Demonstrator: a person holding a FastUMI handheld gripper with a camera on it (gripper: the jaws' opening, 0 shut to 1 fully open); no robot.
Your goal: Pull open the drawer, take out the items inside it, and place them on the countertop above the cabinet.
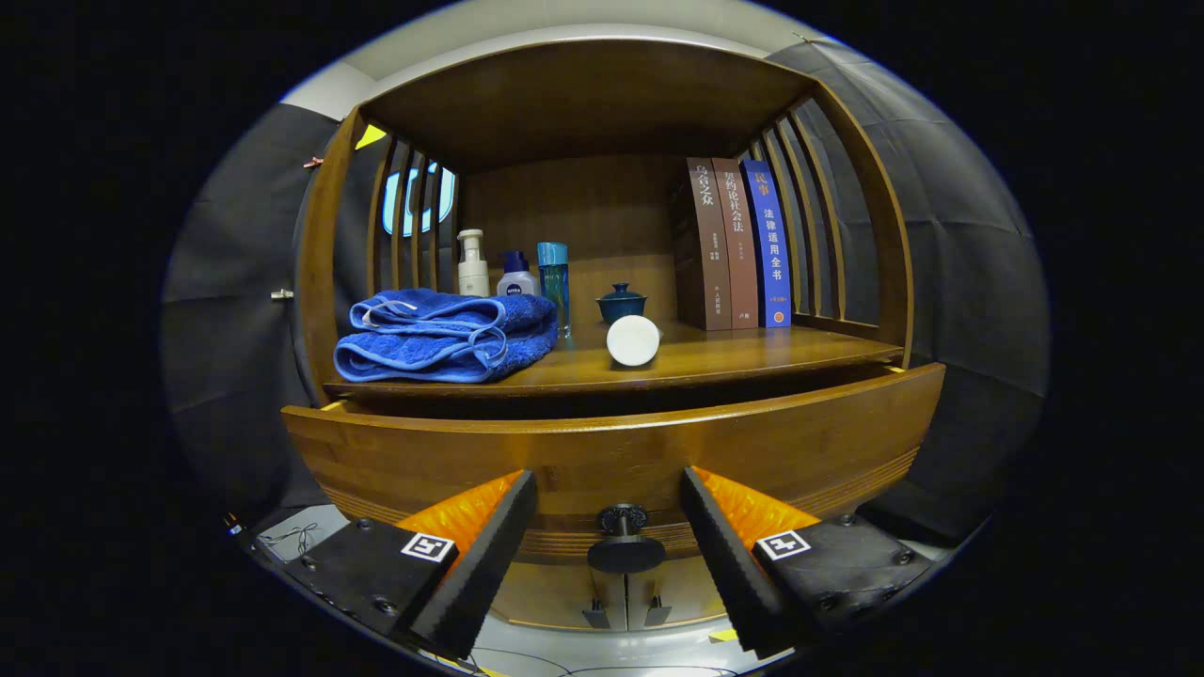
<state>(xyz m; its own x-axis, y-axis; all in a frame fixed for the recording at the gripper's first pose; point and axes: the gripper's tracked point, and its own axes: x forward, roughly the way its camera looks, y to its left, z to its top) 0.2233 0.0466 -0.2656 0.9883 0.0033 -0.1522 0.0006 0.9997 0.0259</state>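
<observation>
So the gripper (609, 527) sits low in the frame with its fingers spread apart either side of the drawer (611, 451) knob (625, 545), not touching it, drawer pulled out a bit, and the worktop (734, 353) above holds a blue towel (442, 336) plus 3 books (738, 244).

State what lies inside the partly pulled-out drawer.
The drawer is slightly open, but its front panel hides the interior; only a dark gap shows. The gripper is open, its fingers either side of the knob.
</observation>
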